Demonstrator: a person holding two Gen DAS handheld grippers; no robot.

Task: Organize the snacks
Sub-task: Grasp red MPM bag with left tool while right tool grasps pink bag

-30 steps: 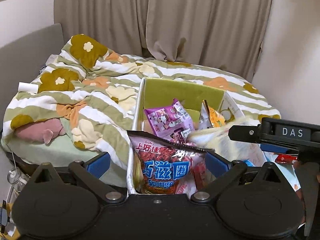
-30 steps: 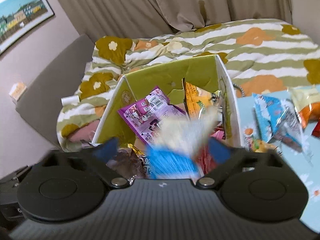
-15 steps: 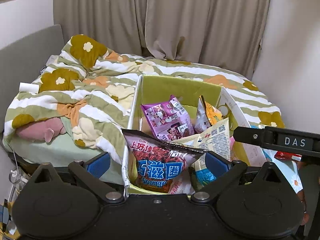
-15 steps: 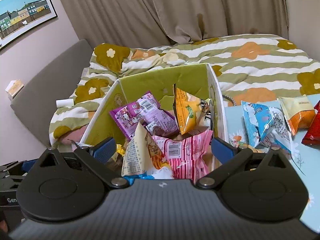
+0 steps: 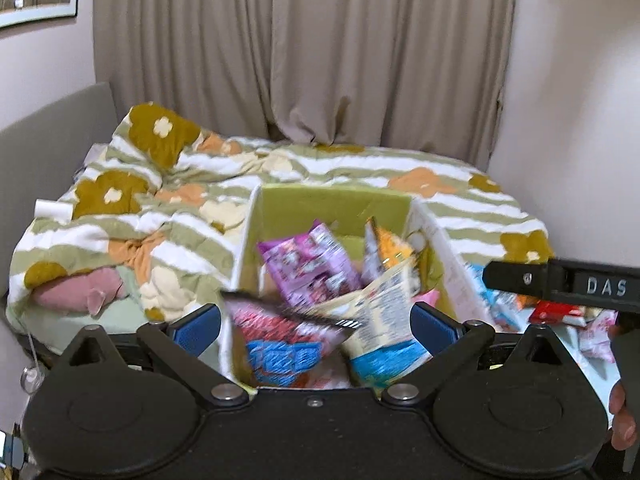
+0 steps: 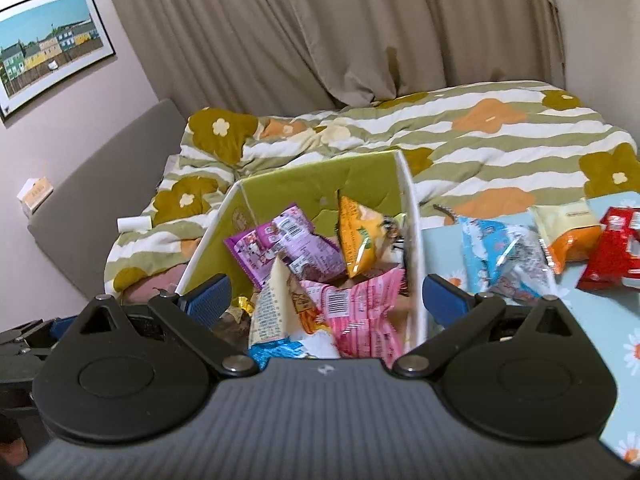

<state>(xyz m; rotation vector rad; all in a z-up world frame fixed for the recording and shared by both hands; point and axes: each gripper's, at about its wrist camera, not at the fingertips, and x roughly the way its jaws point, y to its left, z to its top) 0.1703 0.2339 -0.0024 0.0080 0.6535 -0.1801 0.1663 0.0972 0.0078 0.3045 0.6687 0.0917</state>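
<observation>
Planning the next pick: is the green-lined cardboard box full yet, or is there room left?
Partly full. The green-lined cardboard box holds a loose pile of packets, but its far green wall shows bare above them.

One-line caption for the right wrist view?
Open right tongs above a green box of snack packets, more packets lying beside it.

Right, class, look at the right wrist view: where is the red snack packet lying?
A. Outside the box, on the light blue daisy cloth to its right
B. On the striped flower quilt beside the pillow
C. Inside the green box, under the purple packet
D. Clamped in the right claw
A: the red snack packet lies on the light blue daisy cloth, right of the green box, and the right claw stands open, holding nothing.
</observation>
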